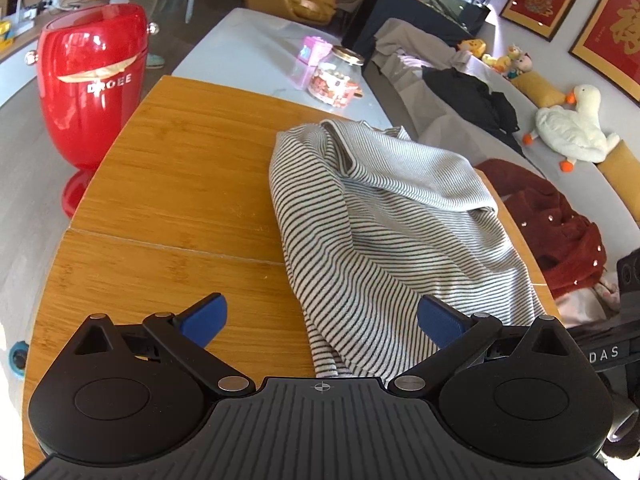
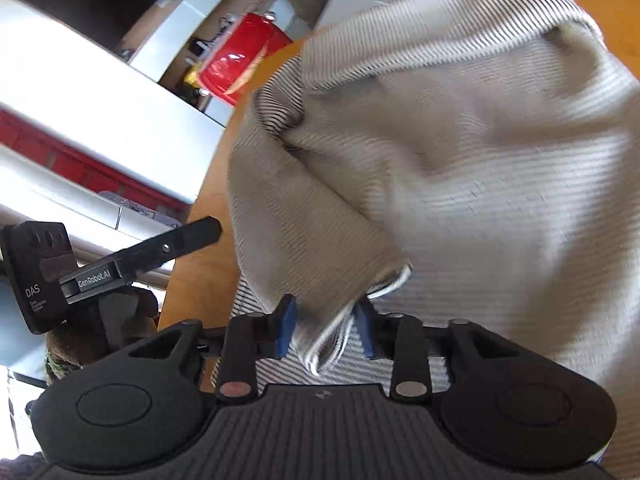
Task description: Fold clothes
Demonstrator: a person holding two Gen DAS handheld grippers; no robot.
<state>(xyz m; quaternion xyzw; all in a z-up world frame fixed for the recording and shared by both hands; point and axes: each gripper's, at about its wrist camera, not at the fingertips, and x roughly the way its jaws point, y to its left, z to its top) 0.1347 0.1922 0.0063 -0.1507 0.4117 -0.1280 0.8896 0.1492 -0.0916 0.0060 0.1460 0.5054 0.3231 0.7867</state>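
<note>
You can read "DROEE" in white on the red bucket (image 1: 94,92). Off to the right of it, the black gripper mount (image 2: 38,276) says "DAS", and its bar (image 2: 96,276) reads "GenRobot.AI".

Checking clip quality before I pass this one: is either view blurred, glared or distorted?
Left wrist view: sharp, the striped shirt crisp; glare spots on the red bucket; fisheye bends the wooden table edges. Right wrist view: motion blur smears the stripes, with patchy sunlight across the cloth.
</note>
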